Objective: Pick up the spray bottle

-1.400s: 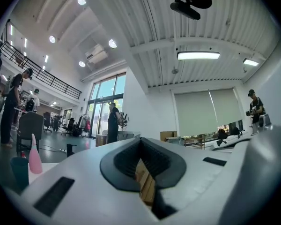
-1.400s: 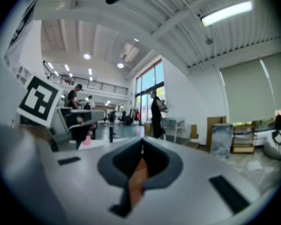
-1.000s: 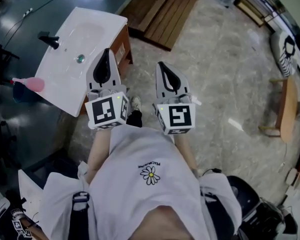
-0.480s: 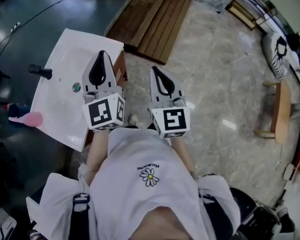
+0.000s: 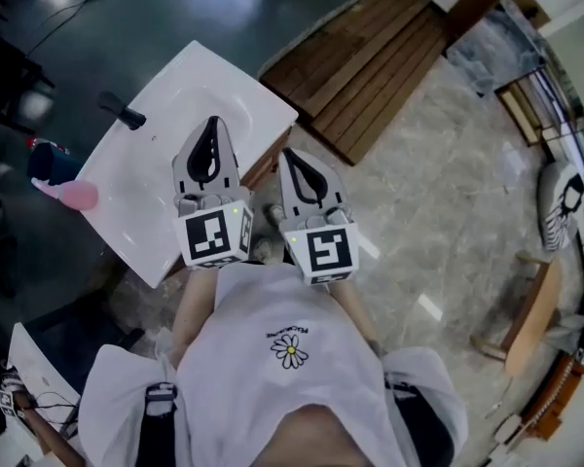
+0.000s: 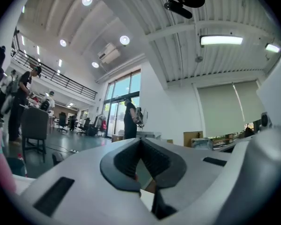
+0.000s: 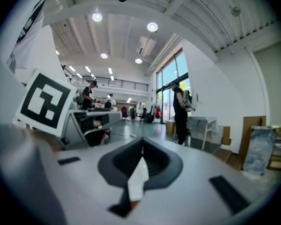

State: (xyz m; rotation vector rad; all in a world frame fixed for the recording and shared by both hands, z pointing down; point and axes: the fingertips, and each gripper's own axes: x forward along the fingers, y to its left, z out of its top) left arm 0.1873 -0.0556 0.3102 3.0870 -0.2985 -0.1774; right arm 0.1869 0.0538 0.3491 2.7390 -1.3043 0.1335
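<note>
**Head view: both grippers closed and empty, bottle off to the left**

Nearest, the person's white shirt (image 5: 292, 358). Just ahead, the left gripper (image 5: 212, 125) and right gripper (image 5: 294, 156) are held side by side, pointing forward. Each gripper view shows its jaws pressed together with nothing held.

The left gripper hangs over the near corner of a white sink top (image 5: 161, 212). The right gripper is over the stone floor (image 5: 428, 202).

Further left, past a black tap (image 5: 123, 112), the pink spray bottle (image 5: 75, 196) sits at the sink top's left edge, well apart from both grippers. A dark blue object (image 5: 51, 159) is just beside it. The bottle looks tipped over, but it is too small to be sure.

Risks:
- Closed jaws reaching the bottle would shove it, not grip it.
- A push at that edge could send it off the sink top.
- The blue object crowds one side and could block a jaw.
</note>
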